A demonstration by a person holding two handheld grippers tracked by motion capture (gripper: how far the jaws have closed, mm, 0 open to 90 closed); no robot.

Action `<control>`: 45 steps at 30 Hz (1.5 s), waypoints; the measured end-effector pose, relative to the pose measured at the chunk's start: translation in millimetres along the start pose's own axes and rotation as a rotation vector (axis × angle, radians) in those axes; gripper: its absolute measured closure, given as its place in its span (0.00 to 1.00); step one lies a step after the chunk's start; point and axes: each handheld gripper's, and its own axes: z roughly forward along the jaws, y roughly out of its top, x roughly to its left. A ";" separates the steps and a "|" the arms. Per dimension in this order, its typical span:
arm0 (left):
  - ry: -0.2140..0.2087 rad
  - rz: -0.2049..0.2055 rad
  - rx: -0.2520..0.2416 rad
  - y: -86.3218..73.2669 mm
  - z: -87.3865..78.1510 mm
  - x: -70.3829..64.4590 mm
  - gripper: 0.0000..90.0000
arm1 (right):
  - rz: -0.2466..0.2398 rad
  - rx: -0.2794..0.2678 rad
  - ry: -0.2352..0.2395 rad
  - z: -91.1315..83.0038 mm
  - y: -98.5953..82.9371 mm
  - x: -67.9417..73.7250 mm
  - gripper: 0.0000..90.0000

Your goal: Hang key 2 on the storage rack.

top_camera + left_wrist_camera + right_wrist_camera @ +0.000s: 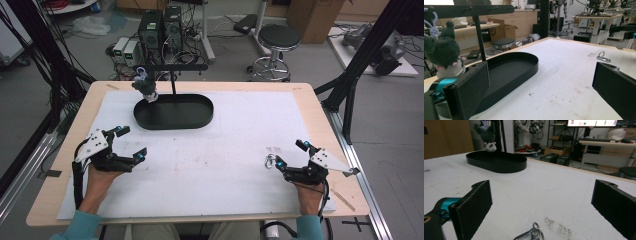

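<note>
Keyring (532,234) lies on the table (240,150) just ahead of the right gripper (289,156), between its wide-open jaws, nearer its left one; left gripper (131,142), also open and empty, sits well apart.

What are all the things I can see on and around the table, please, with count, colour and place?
key ring clip: one, silver metal, on the white mat just in front of the right tool
tray: one, black, oval, far left part of the mat
stand: one, black, a post with a hook bar, rising at the tray's far edge
plush toy: one, dark grey with a pale face, hanging from the bar's left end above the tray
mat: one, white, covering most of the table
table: one, light wood
stool: one, black seat, on the floor beyond the table
left tool: one, black, open, near left of the mat
right tool: one, black, open, near right
</note>
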 end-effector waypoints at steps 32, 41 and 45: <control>0.005 0.013 0.006 0.7 -2.6 1.6 0.02 | -0.203 0.495 0.365 38.5 45.1 -39.4 0.05; 0.012 0.023 0.016 0.5 -2.7 1.9 0.02 | -0.225 0.572 0.395 50.1 40.4 -45.8 0.06; 0.012 0.022 0.013 0.5 -2.8 1.9 0.02 | -0.242 0.619 0.412 54.8 37.5 -46.0 0.10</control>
